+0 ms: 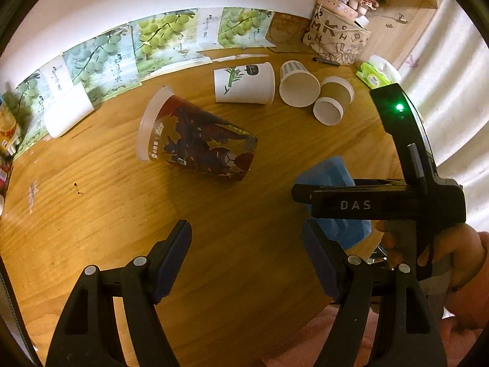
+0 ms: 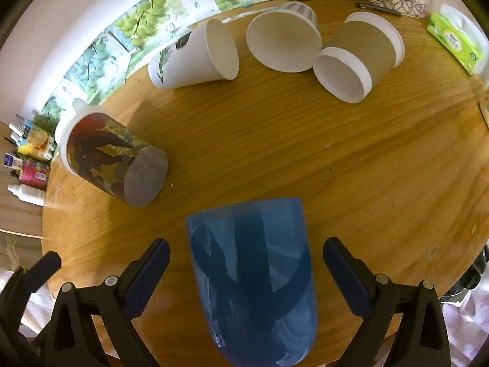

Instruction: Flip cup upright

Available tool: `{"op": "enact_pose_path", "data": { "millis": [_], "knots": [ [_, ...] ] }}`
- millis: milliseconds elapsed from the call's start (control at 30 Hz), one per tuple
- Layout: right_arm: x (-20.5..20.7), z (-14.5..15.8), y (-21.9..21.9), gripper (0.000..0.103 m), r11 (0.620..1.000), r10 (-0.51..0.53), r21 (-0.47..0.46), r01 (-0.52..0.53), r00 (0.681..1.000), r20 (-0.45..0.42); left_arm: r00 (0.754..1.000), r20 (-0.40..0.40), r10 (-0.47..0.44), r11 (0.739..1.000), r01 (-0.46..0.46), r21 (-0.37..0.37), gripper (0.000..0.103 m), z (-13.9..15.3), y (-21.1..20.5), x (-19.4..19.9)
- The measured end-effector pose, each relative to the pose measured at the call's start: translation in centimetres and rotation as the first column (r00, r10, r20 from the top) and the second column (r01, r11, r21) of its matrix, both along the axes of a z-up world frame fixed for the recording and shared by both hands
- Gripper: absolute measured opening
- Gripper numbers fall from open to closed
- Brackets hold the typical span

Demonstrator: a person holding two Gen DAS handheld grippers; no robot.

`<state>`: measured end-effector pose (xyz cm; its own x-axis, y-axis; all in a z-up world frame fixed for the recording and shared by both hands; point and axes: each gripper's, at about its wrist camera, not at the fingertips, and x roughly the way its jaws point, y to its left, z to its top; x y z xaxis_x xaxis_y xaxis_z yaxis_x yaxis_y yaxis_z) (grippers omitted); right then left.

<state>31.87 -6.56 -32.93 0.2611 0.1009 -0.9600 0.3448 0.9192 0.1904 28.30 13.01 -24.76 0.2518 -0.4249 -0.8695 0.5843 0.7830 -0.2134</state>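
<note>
1. The translucent blue plastic cup point(image 2: 253, 281) lies on its side at the near edge of the round wooden counter point(image 2: 366, 165), so I judge the flip not yet begun; gripping, tipping and setting down remain.
2. It sits between the fingers of my right tool point(image 2: 246, 267), whose jaws stand wide apart, pads clear of both walls, holding nothing.
3. My left tool point(image 1: 246, 261) is likewise spread and empty above bare wood.
4. Beyond lie a red illustrated paper cup point(image 2: 113, 159), then a white leaf-print cup point(image 2: 189, 61), a striped cup point(image 2: 284, 39) and a brown sleeved cup point(image 2: 357, 58), all toppled.
</note>
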Motion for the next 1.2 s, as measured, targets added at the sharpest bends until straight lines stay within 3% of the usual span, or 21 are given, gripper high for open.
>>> {"op": "enact_pose_path", "data": {
  "millis": [133, 267, 633, 800, 967, 1200],
  "knots": [
    [0.5, -0.4, 0.5, 0.089, 0.999, 0.033, -0.026, -0.034, 0.999, -0.024, 1.000, -0.009, -0.005, 1.000, 0.005, -0.006, 0.078, -0.3, 0.1, 0.4],
    [0.8, -0.5, 1.1, 0.077, 0.995, 0.064, -0.068, -0.067, 0.997, -0.037, 1.000, -0.016, -0.005, 1.000, 0.004, -0.011, 0.078, -0.4, 0.1, 0.7],
    [0.4, 0.5, 1.9, 0.076, 0.987, 0.110, -0.115, -0.111, 0.994, -0.015, 0.999, -0.010, -0.036, 0.999, 0.036, -0.012, 0.078, -0.4, -0.3, 0.7],
    [0.0, 1.6, 1.5, 0.075, 0.990, 0.098, -0.109, -0.093, 0.995, 0.037, 0.999, 0.007, -0.053, 0.999, 0.053, -0.002, 0.078, -0.1, -0.6, 0.3],
    [-0.5, 3.2, 1.0, 0.075, 0.983, 0.069, -0.176, -0.046, 0.990, 0.125, 0.998, 0.018, -0.062, 0.998, 0.062, -0.003, 0.078, 0.1, -0.8, 0.3],
    [-2.1, 4.7, 0.0, 0.074, 0.970, 0.051, -0.241, 0.023, 0.954, 0.297, 0.996, 0.040, -0.078, 0.997, 0.078, 0.005, 0.078, 0.5, -0.8, -0.1]
  ]
}}
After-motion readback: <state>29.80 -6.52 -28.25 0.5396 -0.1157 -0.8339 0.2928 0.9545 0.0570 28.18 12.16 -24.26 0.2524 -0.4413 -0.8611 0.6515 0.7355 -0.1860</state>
